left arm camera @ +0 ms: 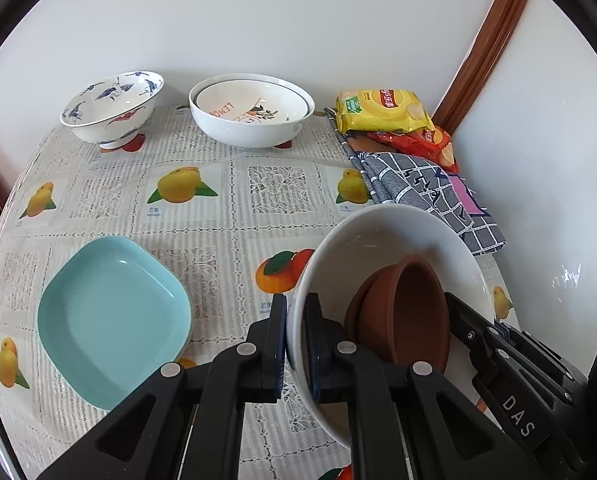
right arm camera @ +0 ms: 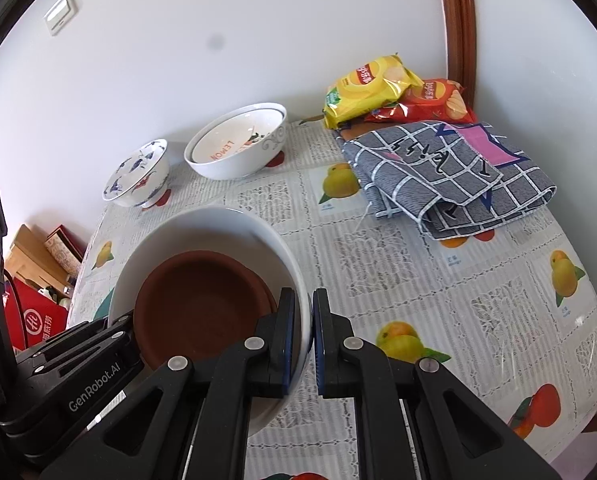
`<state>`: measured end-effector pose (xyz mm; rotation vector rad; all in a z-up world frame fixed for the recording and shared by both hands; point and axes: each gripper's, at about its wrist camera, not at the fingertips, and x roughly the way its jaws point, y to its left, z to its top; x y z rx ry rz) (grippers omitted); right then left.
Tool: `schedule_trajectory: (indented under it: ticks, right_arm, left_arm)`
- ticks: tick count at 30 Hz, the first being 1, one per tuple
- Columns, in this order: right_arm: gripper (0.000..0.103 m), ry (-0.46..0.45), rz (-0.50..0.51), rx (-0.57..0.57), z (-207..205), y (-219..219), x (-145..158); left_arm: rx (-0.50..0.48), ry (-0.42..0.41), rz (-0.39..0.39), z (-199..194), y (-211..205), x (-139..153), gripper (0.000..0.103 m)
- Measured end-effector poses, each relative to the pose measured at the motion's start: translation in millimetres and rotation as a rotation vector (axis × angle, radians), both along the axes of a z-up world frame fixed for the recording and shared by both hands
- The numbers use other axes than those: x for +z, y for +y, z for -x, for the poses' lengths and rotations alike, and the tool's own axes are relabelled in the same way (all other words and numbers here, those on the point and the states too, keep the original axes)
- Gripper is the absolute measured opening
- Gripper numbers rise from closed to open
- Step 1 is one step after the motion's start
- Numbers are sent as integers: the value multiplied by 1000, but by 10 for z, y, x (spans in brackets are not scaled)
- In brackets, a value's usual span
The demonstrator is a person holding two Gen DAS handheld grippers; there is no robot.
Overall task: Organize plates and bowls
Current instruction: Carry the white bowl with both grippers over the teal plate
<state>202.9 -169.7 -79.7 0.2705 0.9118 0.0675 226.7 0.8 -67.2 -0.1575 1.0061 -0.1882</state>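
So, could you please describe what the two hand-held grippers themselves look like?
Both are matte black plastic with triangular cut-outs and silver round pivot pins. The left hand-held gripper has flat fingers faced with blue pads and white lettering reading GenRobot.AI on its side. The right hand-held gripper is built the same and bears white letters DAS. No cables or sleeves show.

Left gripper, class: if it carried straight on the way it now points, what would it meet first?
The left gripper is already clamped on the rim of the white bowl. Straight ahead lies bare fruit-print tablecloth, probably reached first; the nested bowls by the wall sit farther on. Depth is uncertain.
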Motion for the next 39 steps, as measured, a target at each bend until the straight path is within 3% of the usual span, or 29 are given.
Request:
schedule_trajectory:
  ticks: [39]
  right_arm:
    - [9,-4,11,76,-111,590,61]
  left_arm:
    - [72,2,23,13,576,15,9]
